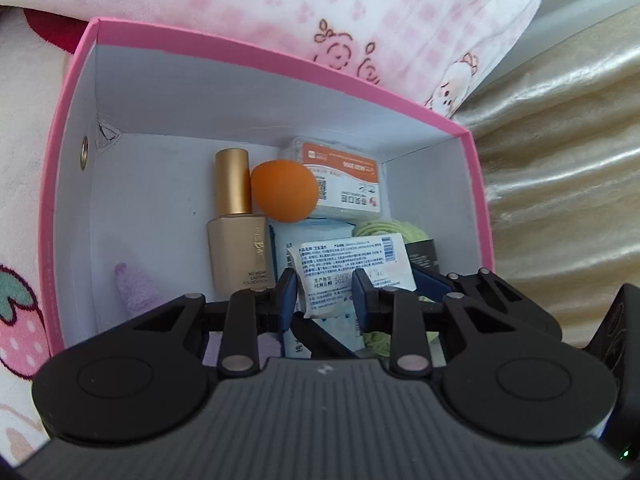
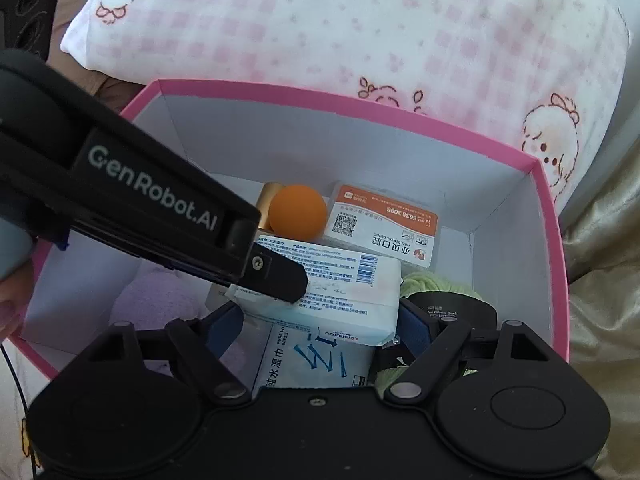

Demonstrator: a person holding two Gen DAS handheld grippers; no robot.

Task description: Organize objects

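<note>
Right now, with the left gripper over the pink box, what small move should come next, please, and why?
Probably ease the left gripper open: its fingers pinch the white wipes packet, already low inside the pink cardboard box, above the blue wipes pack.

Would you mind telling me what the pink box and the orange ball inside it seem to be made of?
The pink box looks like matte cardboard: thin folded walls, white inside, a metal eyelet in one side. The orange ball seems to be soft matte foam, probably a makeup sponge, with no shine on it.
</note>
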